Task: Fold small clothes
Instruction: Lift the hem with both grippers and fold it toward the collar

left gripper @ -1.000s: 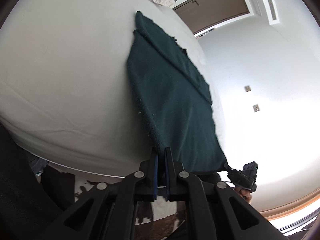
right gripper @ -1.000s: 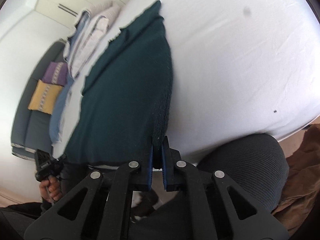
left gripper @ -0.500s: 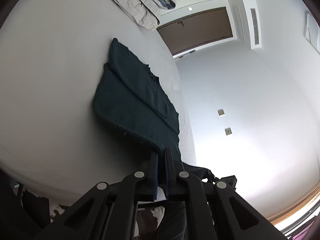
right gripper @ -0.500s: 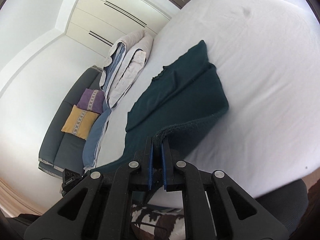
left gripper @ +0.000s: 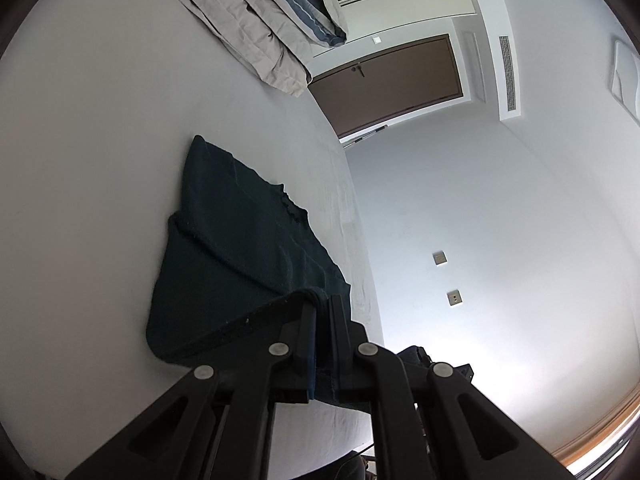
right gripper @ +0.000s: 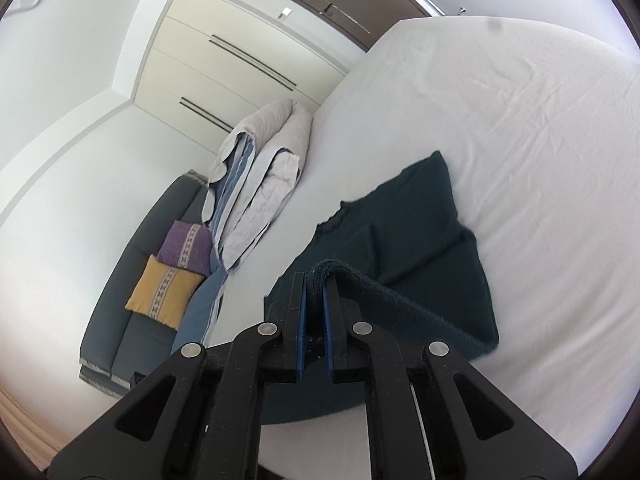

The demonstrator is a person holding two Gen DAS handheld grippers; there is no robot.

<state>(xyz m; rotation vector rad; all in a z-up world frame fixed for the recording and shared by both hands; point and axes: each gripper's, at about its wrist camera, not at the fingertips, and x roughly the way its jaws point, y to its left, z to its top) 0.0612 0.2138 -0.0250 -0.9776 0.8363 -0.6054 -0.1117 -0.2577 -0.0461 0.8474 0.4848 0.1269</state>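
Observation:
A dark green knitted garment [left gripper: 240,240] lies on the white bed [left gripper: 80,160], with its near hem lifted off the sheet. My left gripper [left gripper: 322,304] is shut on one corner of that hem. In the right wrist view the same garment [right gripper: 420,232] stretches away over the bed [right gripper: 520,120], and my right gripper [right gripper: 316,280] is shut on the other hem corner, bunched between the blue pads. The raised hem curls over the flat part of the garment. The far end with the neckline still rests on the sheet.
A folded grey and blue duvet [right gripper: 260,168] lies at the far side of the bed, also in the left view as the duvet [left gripper: 256,12]. A dark sofa [right gripper: 132,280] holds a purple cushion [right gripper: 186,246] and a yellow cushion [right gripper: 164,292]. A brown door [left gripper: 384,80] stands behind.
Both grippers rose and moved forward over the bed, carrying the near hem. The garment went from lying flat to folding over itself.

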